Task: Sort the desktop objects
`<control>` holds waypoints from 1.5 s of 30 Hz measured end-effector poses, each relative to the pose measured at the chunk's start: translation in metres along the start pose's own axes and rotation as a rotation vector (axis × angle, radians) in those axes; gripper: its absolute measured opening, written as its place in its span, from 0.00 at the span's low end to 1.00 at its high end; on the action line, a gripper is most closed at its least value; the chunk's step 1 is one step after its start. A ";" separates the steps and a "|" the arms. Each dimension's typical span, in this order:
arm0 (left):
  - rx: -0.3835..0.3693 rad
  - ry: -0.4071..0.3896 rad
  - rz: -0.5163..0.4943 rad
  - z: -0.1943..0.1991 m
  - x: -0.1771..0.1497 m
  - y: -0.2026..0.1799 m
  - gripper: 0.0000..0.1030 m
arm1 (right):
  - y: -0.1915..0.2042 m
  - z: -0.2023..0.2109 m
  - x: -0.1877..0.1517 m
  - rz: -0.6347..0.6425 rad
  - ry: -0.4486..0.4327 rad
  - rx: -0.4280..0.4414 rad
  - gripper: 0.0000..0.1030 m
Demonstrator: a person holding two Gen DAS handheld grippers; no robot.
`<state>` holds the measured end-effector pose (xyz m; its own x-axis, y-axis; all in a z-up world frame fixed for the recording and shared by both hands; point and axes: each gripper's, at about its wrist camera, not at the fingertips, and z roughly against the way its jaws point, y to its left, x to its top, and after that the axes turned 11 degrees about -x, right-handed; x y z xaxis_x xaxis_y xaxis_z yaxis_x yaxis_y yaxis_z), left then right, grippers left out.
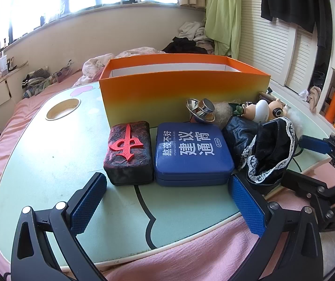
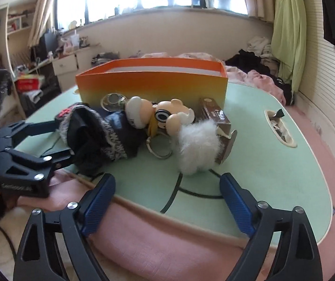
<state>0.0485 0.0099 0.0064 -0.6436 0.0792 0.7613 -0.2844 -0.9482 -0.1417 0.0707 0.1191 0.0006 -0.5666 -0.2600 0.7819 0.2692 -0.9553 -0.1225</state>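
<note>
Risk comes first from the crowding on the table [image 2: 273,164]: the white fluffy ball [image 2: 198,147], the doll keychain [image 2: 160,117] and its metal ring lie touching each other near the front edge, so closing on the ball may drag the doll along, or push the pile onto the pink bedding. The soft fur could also slip out of the pads. The right gripper [image 2: 167,201] has its jaws wide apart and empty, over the front edge of the table, with the fluffy ball just beyond them and a little to the right of centre. The left gripper [image 1: 167,201] is also spread apart and empty, with the black block with the red character [image 1: 128,152] and the blue tin [image 1: 192,152] just ahead. The orange box [image 1: 181,91] stands behind all these things, toward the far edge.
</note>
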 end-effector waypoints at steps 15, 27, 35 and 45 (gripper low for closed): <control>0.000 0.000 0.000 0.000 0.000 0.001 1.00 | -0.004 -0.006 0.007 -0.003 0.012 -0.007 1.00; 0.000 0.000 0.000 0.001 0.000 0.000 1.00 | 0.001 -0.008 0.005 0.000 0.011 -0.005 1.00; 0.000 0.000 0.000 0.001 0.000 0.000 1.00 | 0.002 -0.009 0.004 0.003 0.010 -0.001 1.00; 0.000 -0.001 0.000 0.001 0.000 0.000 1.00 | 0.002 -0.008 0.004 0.003 0.010 -0.002 1.00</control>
<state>0.0489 0.0093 0.0069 -0.6431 0.0791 0.7616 -0.2843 -0.9482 -0.1416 0.0622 0.1150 -0.0015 -0.5737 -0.2638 0.7754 0.2693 -0.9548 -0.1257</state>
